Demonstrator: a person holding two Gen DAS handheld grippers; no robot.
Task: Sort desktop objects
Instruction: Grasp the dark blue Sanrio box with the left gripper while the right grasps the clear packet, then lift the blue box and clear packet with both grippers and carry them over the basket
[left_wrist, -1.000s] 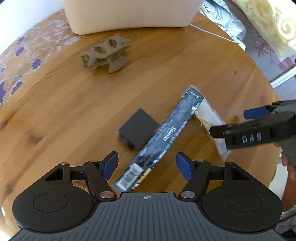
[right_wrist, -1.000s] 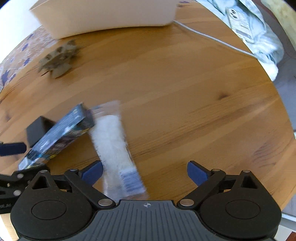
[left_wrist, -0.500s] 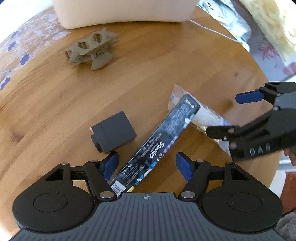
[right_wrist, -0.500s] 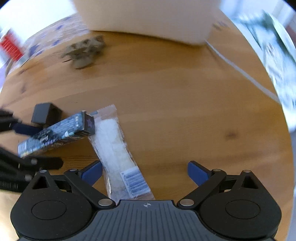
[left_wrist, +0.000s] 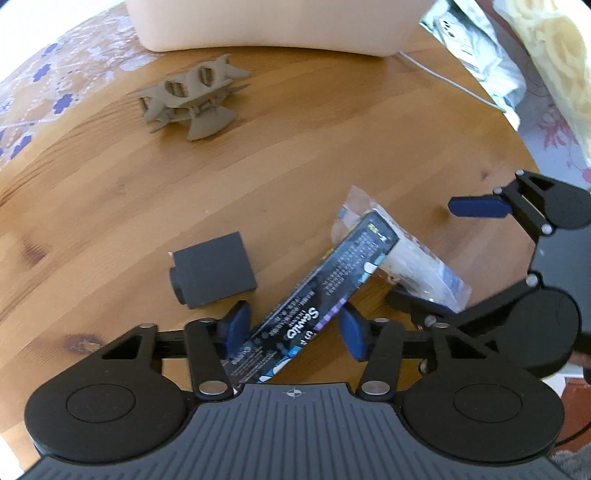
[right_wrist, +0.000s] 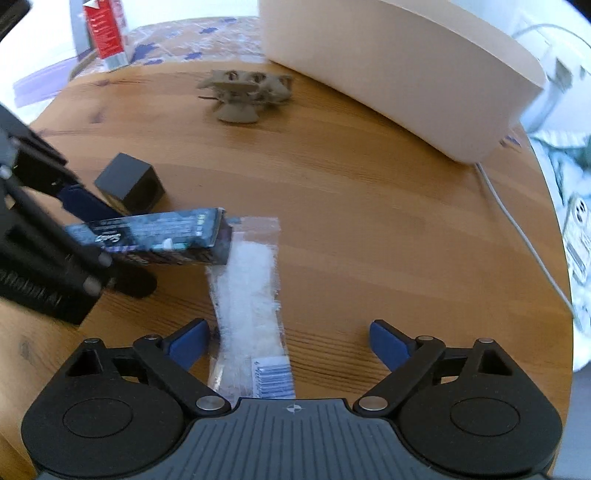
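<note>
A long dark printed box (left_wrist: 325, 291) lies diagonally on the round wooden table (left_wrist: 295, 147), its far end resting on a clear packet of white stuff (left_wrist: 417, 262). My left gripper (left_wrist: 293, 326) is open, its fingers either side of the box's near end. My right gripper (right_wrist: 286, 341) is open around the packet's (right_wrist: 251, 295) near end, the packet lying close to its left finger. The box also shows in the right wrist view (right_wrist: 159, 236). A small black cube (left_wrist: 214, 271) sits left of the box.
A tan 3D-printed model (left_wrist: 192, 99) stands further back. A large cream bin (right_wrist: 399, 70) stands at the table's far edge with a white cable (right_wrist: 517, 229) beside it. A red carton (right_wrist: 105, 33) and patterned cloth (left_wrist: 40, 85) lie at the far left.
Both grippers moved in toward the box and packet. The left gripper's jaws narrowed around the box's near end. The right gripper swung round to the packet's end.
</note>
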